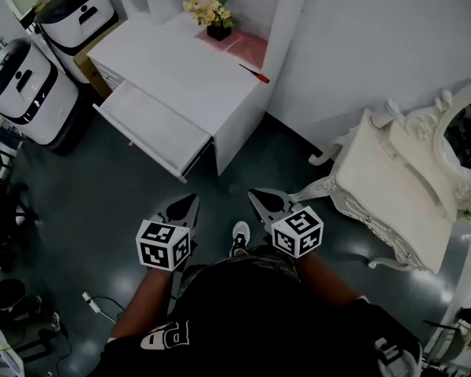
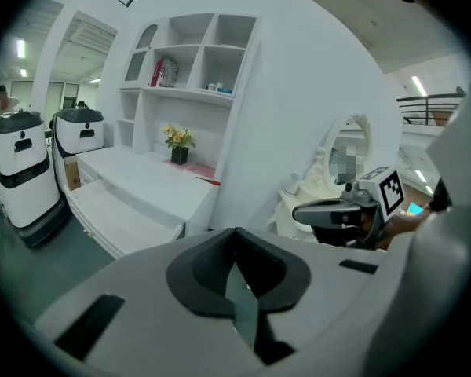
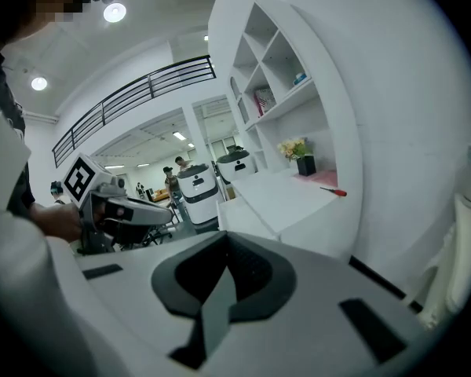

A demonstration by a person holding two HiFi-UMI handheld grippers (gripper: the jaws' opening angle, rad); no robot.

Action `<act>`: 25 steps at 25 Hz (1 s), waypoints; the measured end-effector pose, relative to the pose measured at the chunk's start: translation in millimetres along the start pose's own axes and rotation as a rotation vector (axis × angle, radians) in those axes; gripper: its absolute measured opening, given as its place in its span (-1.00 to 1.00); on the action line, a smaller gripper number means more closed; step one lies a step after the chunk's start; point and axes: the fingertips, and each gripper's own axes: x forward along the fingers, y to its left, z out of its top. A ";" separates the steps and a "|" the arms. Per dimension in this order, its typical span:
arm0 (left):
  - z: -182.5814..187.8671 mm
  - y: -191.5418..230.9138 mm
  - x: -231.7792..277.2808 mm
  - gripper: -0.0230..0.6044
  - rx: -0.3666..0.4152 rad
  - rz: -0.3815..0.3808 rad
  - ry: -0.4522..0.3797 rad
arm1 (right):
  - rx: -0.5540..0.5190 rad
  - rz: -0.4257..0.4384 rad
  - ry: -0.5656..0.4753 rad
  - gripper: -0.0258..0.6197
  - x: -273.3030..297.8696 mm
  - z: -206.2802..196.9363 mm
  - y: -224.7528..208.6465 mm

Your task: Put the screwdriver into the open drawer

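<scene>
The screwdriver [image 1: 255, 73], thin with a red handle, lies on the white desk [image 1: 180, 69] near its right edge, beside a pink mat [image 1: 245, 47]. It also shows small in the left gripper view [image 2: 209, 181] and the right gripper view [image 3: 334, 191]. The desk's drawer [image 1: 153, 128] is pulled out towards me and looks empty. My left gripper [image 1: 193, 198] and right gripper [image 1: 251, 193] hang side by side over the dark floor, well short of the desk. Both point at it, jaws shut with nothing between them [image 2: 235, 232] [image 3: 226, 238].
Two white robot units [image 1: 27, 93] [image 1: 78, 14] stand left of the desk. A flower pot [image 1: 212, 14] sits at the desk's back. An ornate cream dressing table [image 1: 392, 195] with a mirror is at my right. A cable [image 1: 94, 305] lies on the floor.
</scene>
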 end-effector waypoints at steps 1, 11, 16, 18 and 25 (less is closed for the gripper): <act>3.9 -1.0 4.4 -0.88 0.003 0.004 0.002 | 0.002 0.002 -0.004 -0.89 -0.2 2.9 -6.2; 36.7 -0.1 38.9 -0.88 0.037 0.055 0.015 | 0.015 0.024 -0.047 -0.89 8.2 24.3 -55.7; 42.4 -6.9 62.3 -0.88 0.035 0.047 0.025 | 0.027 0.024 -0.051 -0.89 11.2 25.5 -78.1; 39.2 -9.9 67.8 -0.88 0.033 0.046 0.040 | 0.034 0.027 -0.046 -0.89 12.7 24.0 -84.3; 33.8 9.3 67.8 -0.88 0.019 0.076 0.062 | 0.038 0.042 -0.003 -0.89 30.4 13.9 -88.0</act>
